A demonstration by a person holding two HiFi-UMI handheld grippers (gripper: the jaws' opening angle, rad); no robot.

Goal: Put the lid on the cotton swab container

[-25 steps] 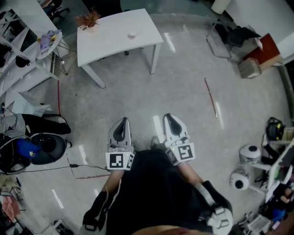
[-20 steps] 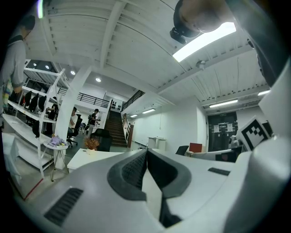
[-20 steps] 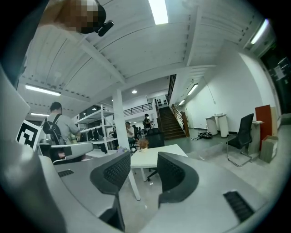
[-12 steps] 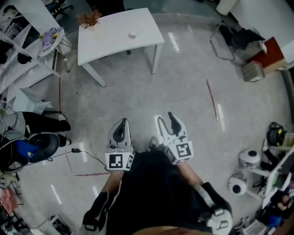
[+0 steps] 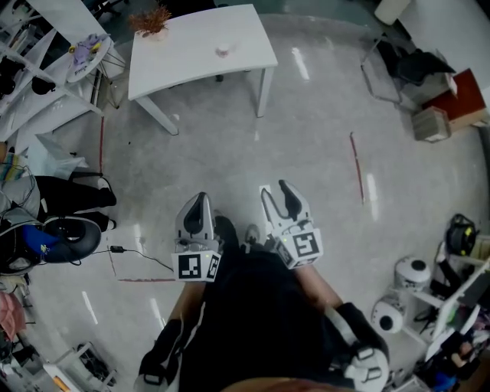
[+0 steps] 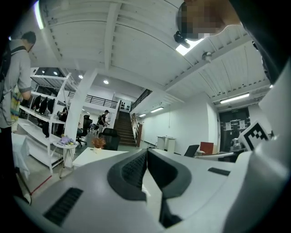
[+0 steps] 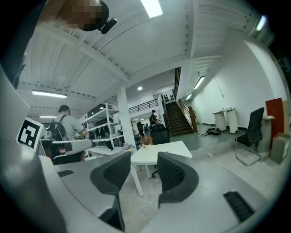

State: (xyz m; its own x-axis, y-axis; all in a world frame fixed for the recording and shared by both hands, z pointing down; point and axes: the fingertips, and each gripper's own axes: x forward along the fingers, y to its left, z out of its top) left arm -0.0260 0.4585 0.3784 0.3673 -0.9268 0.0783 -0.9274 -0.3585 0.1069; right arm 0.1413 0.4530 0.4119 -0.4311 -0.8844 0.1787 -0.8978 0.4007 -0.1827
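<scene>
A small round container, too far off to make out in detail, sits on a white table several steps ahead. No lid can be made out. My left gripper is held at waist height over the floor, its jaws pressed together with nothing in them. Beside it my right gripper has its jaws spread wide and empty. Both point toward the table, far short of it.
A dried plant in a pot stands at the table's far left corner. White shelving and a round side table stand left of it. A black chair and cables lie at left, boxes and equipment at right. A person stands by the shelves.
The right gripper's jaws have gone from shut to wide open. The left gripper stays shut. The view has shifted a little and a shoe now shows between the grippers.
</scene>
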